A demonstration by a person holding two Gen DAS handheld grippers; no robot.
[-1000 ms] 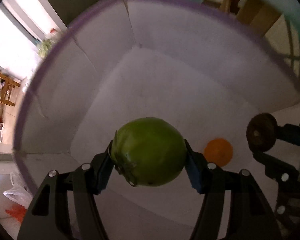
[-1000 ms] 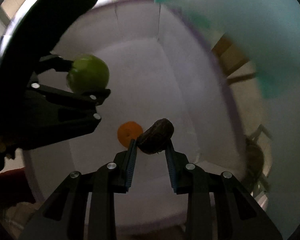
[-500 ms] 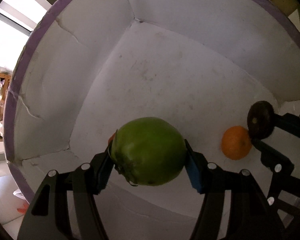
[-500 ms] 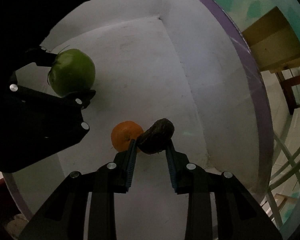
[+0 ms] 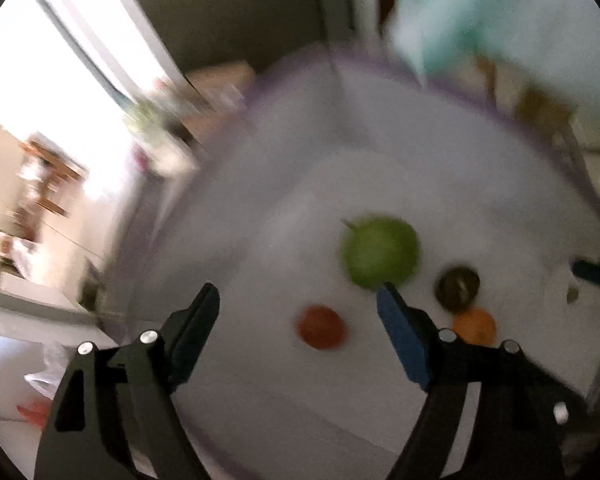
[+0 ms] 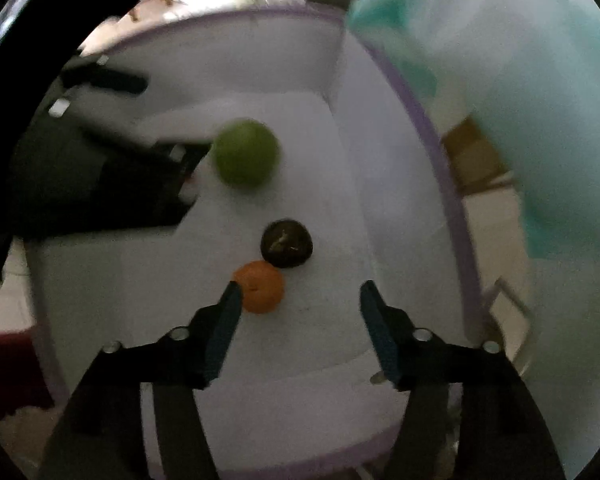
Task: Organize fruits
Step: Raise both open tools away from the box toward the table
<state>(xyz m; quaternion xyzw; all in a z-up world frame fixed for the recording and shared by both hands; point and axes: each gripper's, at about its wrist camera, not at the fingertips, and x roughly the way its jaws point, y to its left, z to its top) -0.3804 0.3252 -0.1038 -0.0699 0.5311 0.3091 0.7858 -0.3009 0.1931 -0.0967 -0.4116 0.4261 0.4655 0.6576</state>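
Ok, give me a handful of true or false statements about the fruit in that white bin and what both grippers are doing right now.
1. The green fruit lies on the floor of the white bin. True.
2. The right gripper clamps the dark fruit. False: its jaws are opening, with nothing between them.
3. The orange fruit sits right beside the dark fruit. True.
4. The left gripper holds the green fruit. False: its jaws are opening and empty.
5. The bin holds only three fruits. False: a red fruit lies there too.

Black claw [image 5: 298, 298], blue pads [image 5: 404, 340], seemingly silver screws
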